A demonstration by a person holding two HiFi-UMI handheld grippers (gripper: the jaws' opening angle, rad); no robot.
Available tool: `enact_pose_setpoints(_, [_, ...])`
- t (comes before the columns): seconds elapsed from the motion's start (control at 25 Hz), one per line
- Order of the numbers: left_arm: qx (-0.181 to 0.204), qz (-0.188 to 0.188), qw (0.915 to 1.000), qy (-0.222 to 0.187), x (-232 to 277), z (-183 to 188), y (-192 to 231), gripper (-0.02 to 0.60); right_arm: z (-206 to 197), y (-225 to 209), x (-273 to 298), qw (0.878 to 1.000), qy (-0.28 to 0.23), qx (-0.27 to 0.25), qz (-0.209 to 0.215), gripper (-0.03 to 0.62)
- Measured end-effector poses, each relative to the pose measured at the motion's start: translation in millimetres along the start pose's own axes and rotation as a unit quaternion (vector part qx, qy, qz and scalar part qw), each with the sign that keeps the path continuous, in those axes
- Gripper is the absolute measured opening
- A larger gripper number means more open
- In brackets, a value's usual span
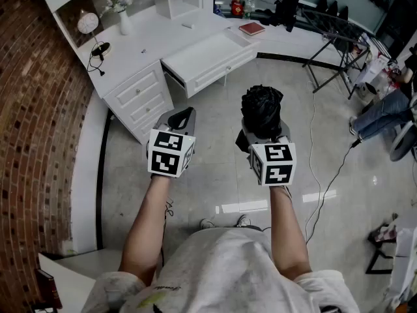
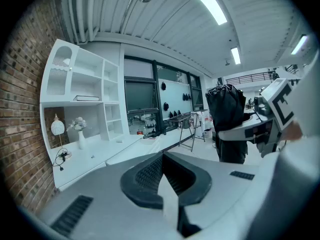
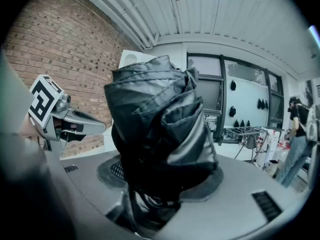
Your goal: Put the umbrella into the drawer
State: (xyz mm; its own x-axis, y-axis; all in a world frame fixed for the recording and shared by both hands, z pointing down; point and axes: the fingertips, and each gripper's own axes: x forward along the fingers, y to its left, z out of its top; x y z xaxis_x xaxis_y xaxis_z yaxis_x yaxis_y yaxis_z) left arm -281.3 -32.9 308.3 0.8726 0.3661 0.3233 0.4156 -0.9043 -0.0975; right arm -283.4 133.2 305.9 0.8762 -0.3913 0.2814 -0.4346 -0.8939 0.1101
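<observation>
One folded black umbrella point(image 1: 262, 109) was pinched in the right gripper point(image 1: 264, 135). The jaws stood wide around the bunched canopy, which was in the air above the floor. Handle end wasn't visible.

The left gripper point(image 1: 180, 117) sat at the umbrella's 9 o'clock, just beside it but not touching, with its jaws pressed together on nothing.

The open drawer point(image 1: 203, 55) was at about 11 o'clock from the umbrella and well apart from it. It was pulled out of the white desk point(image 1: 140, 47) and its inside looked bare. A red book point(image 1: 251, 28) lay on the desk at the drawer's 2 o'clock, off the path.

My read was that the carry was the step in hand and nothing had been placed yet. To do it well:
- Come in over the drawer's front edge, not its side.
- Turn the umbrella to lie along the drawer's long axis.
- Lower it until it rests on the drawer bottom before letting go.
- Move smoothly, since the grip was on soft fabric and could slip.
- The left gripper was free to steady the drawer front.
</observation>
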Motion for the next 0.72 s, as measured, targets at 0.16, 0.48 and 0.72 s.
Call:
enact_pose_setpoints(0.16, [0.020, -0.005, 0.9998, 0.003, 2.2, -0.6, -1.7, -0.003, 0.2, 2.4, 1.3, 1.000, -0.003, -0.012, 0.001, 0.252])
enact_pose_setpoints(0.48, [0.016, -0.013, 0.9998, 0.007, 13.2, -4.5, -3.5, -0.003, -4.5, 1.5, 7.0, 1.000, -0.007, -0.012, 0.014, 0.252])
enact_pose_setpoints(0.72, [0.009, -0.015, 0.9998, 0.011, 29.5, 0.5, -11.4, -0.003, -7.3, -13.3, 17.5, 1.000, -0.012, -0.007, 0.026, 0.252])
